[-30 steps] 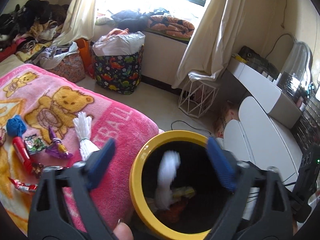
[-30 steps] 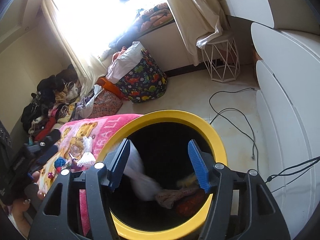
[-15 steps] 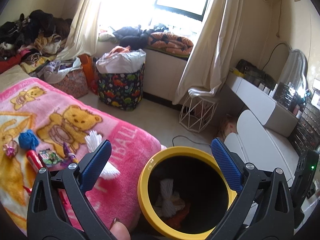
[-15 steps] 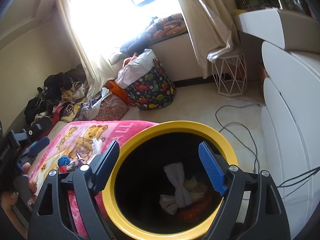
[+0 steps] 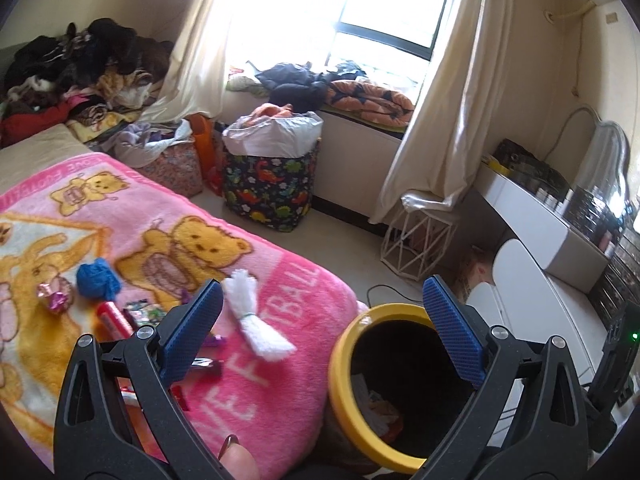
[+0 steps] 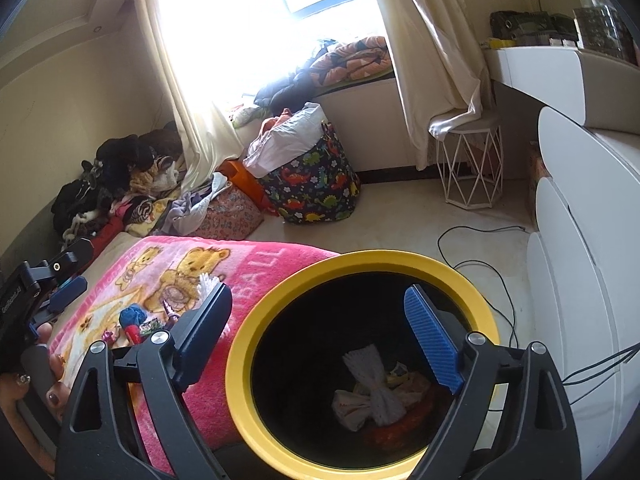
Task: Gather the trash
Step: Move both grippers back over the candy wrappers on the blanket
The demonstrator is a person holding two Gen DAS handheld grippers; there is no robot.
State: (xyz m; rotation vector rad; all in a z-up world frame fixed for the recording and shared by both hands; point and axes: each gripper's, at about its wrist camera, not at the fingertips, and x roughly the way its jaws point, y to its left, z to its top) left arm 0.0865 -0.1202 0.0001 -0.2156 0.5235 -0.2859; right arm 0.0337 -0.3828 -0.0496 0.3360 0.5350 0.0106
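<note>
A yellow-rimmed black bin (image 5: 340, 396) (image 6: 240, 360) stands beside the bed and holds white mesh wrap (image 6: 376, 384) and wrappers. On the pink bear blanket (image 5: 280, 380) lie a white tassel bundle (image 5: 252, 320), a blue yarn ball (image 5: 96, 280), a red tube (image 5: 114, 318), a foil candy (image 5: 54, 296) and small wrappers (image 5: 144, 310). My left gripper (image 5: 320, 332) is open and empty, above the blanket's edge and the bin. My right gripper (image 6: 320, 340) is open and empty over the bin mouth.
A dinosaur-print basket (image 5: 268, 188) and a wire stool (image 5: 420, 240) stand on the floor by the window. A white dresser (image 6: 580, 240) is on the right. Cables (image 6: 480, 240) run across the floor. Clothes (image 5: 72, 64) are piled at the bed's far end.
The white mesh piece fell from the right gripper into the bin and now lies at its bottom. Both grippers have risen, and the left one swung left toward the blanket.
</note>
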